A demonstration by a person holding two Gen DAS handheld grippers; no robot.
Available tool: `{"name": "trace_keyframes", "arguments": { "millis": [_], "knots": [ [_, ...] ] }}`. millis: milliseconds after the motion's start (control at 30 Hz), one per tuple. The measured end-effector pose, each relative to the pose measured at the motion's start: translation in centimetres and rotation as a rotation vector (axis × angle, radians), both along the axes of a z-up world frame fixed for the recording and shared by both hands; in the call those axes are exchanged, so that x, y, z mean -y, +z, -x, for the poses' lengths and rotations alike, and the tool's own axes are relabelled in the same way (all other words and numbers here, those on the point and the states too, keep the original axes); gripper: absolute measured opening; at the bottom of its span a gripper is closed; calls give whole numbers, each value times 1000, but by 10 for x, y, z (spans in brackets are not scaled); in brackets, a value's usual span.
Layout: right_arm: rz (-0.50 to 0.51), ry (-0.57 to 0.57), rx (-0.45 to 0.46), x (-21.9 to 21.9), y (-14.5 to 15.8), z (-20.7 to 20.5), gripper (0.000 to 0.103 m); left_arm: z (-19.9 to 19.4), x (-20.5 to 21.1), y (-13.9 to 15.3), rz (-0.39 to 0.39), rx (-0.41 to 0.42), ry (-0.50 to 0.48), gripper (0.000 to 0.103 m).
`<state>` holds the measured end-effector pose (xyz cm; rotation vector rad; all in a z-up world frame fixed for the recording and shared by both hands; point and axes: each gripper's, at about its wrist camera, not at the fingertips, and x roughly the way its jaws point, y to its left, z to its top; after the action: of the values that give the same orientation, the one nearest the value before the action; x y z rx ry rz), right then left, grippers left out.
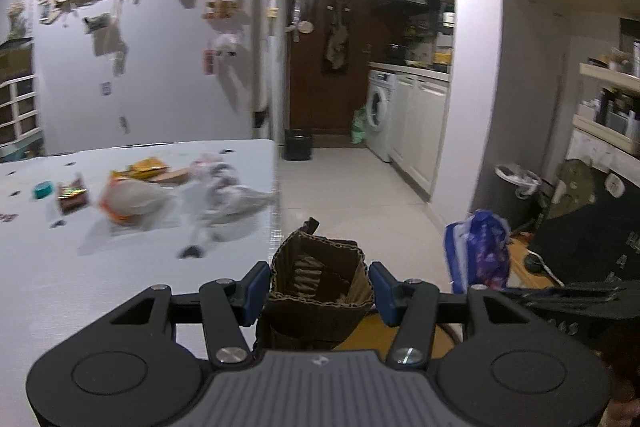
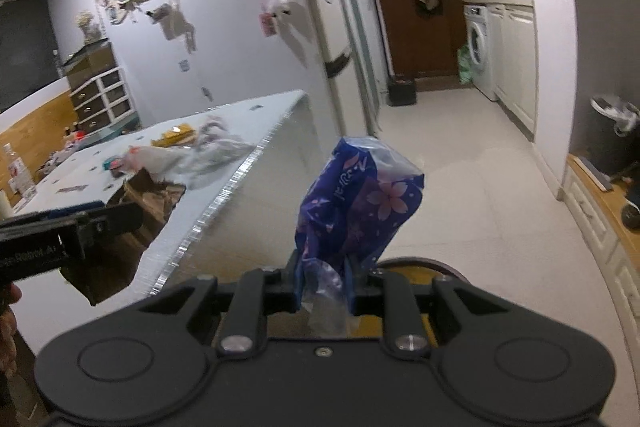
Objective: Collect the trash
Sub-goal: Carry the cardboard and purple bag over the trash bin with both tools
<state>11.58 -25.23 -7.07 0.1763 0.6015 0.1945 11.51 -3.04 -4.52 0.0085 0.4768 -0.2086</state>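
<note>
My left gripper [image 1: 318,287] is shut on a brown corrugated cardboard sleeve [image 1: 320,279], held just off the right edge of the white table [image 1: 60,287]; the sleeve also shows in the right wrist view [image 2: 152,199]. My right gripper [image 2: 324,287] is shut on a crumpled blue flowered plastic wrapper [image 2: 356,203], held above the floor to the right of the table; it also shows in the left wrist view [image 1: 480,251]. More trash lies on the table: clear plastic bags [image 1: 224,191], an orange-and-white wrapper [image 1: 128,203], a yellow packet [image 1: 148,167], a small brown box [image 1: 72,197].
A teal lid [image 1: 43,189] lies at the table's left. A white-lined waste bin [image 1: 516,187] stands by the right wall, also in the right wrist view [image 2: 612,135]. A black bin [image 1: 298,145] stands by the brown door. A washing machine [image 1: 380,115] and cabinets line the hallway.
</note>
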Motion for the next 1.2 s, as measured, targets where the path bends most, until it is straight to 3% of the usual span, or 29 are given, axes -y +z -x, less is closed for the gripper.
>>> {"name": "trace_keyframes", "arguments": {
  "millis": [267,600,800,1200],
  "knots": [
    [5,-60,-75,41,-34,-6,21,-25,51,-36,-9,-80,-76,55],
    [2,-100,-211,69,-91,-35,21,-75,87,-91,2,-211,-88,55],
    [0,-94,-298,72,-125,-62,21,-109,95,-132,95,-311,-65,55],
    [28,-6,-446,61,-188,-117,22,-171,98,-214,131,-479,-16,56]
  ]
}}
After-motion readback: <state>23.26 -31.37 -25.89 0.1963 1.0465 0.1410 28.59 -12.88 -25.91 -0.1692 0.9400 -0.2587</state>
